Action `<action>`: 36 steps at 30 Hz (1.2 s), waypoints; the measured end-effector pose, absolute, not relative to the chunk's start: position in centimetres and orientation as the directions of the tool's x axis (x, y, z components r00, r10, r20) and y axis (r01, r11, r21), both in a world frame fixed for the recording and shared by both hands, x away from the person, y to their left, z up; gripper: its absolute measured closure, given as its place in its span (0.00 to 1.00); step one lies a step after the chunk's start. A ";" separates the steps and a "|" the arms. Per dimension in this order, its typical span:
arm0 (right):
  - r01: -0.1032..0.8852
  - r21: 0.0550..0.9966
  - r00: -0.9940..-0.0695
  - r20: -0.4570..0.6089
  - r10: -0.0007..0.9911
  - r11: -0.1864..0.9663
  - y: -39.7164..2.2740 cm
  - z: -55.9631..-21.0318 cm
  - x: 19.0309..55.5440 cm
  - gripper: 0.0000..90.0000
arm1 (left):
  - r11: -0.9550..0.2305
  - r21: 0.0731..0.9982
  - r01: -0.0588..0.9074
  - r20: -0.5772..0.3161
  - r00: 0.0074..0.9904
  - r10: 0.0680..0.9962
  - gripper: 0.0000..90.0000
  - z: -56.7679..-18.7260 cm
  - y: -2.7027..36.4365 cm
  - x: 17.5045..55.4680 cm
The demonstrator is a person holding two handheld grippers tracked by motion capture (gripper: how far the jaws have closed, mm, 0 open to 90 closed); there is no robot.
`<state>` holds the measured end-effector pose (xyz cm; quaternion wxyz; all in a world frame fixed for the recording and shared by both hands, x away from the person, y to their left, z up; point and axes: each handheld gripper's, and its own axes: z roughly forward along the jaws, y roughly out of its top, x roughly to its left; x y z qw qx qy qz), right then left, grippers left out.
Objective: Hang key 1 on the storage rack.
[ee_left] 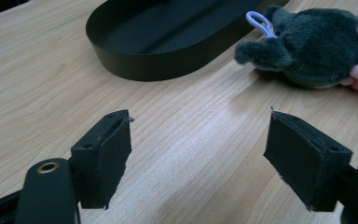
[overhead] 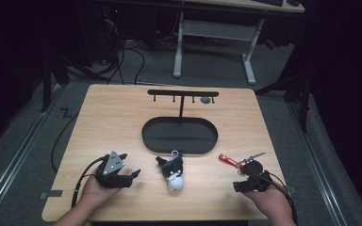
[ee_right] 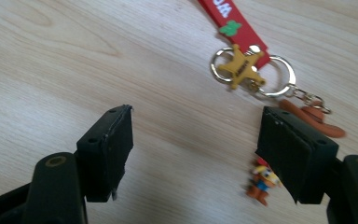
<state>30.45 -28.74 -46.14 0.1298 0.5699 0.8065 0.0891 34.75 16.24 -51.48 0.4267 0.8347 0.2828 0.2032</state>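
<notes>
while both lie wide open and empty, the right claw (ee_right: 193, 140) nears the keychain (ee_right: 242, 65), the left claw (ee_left: 198, 144) the plush toy (ee_left: 307, 46).

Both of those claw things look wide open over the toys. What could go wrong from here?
Two risks, as guesses. The keychain is a loose bunch of strap, rings and small charms lying flat; the right gripper has one charm half under a finger, so closing could pinch only that or push the bunch along the table. The plush toy lies off to the side of the left gripper, close to the black tray; a nudge could shove it against the tray.

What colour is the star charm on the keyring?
Yellow: the star charm hangs on the keyring by the red strap, clearest in the right gripper view.
</notes>
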 end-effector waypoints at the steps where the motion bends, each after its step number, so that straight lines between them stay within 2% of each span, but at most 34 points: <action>1: 0.895 0.294 -0.317 -0.108 0.942 0.335 -28.9 -46.1 30.4 0.30 | -0.477 0.826 0.299 0.098 0.758 0.645 0.25 -51.5 16.2 34.7; 11: 0.919 0.286 -0.253 -0.100 0.962 0.271 -31.4 -45.3 30.2 0.30 | -0.477 0.829 0.293 0.104 0.757 0.646 0.25 -51.3 16.3 34.6; 23: 0.945 0.280 -0.171 -0.013 0.985 0.168 -34.9 -45.9 30.3 0.26 | -0.474 0.824 0.309 0.102 0.743 0.661 0.25 -51.3 17.2 34.5; 36: 0.959 0.260 -0.121 0.007 0.993 0.115 -36.4 -46.5 31.2 0.51 | -0.486 0.820 0.302 0.109 0.752 0.650 0.26 -51.4 16.6 34.5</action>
